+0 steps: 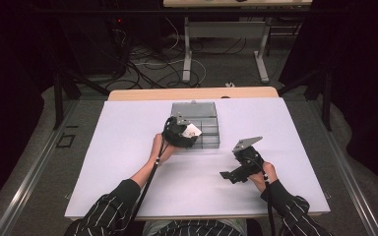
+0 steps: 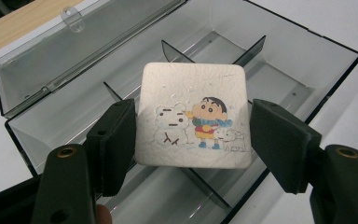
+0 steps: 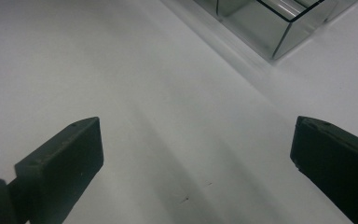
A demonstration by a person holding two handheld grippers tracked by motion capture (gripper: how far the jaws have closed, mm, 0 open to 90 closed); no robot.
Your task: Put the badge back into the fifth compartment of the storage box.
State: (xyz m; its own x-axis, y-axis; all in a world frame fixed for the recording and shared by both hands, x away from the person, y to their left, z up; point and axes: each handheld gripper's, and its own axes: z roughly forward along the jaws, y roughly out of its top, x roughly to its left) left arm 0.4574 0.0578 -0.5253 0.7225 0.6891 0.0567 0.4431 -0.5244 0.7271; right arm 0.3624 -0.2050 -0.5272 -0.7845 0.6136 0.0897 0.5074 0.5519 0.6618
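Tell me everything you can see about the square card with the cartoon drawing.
The card is white, square with rounded corners, and looks stiff and matte. It shows a snowman, a child and a small dog. The left gripper clamps its two side edges, holding it tilted above the open, divided clear box.

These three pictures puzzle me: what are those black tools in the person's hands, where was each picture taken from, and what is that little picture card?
A person at a table holds a two-jaw hand gripper in each hand. The wide picture comes from a camera above; each of the other two comes from a camera riding on one gripper, looking along its black jaws. On the table stands an open clear box with dividers. The left gripper holds a square cartoon card by its edges above the box. The right gripper is open, holding nothing, over bare table.
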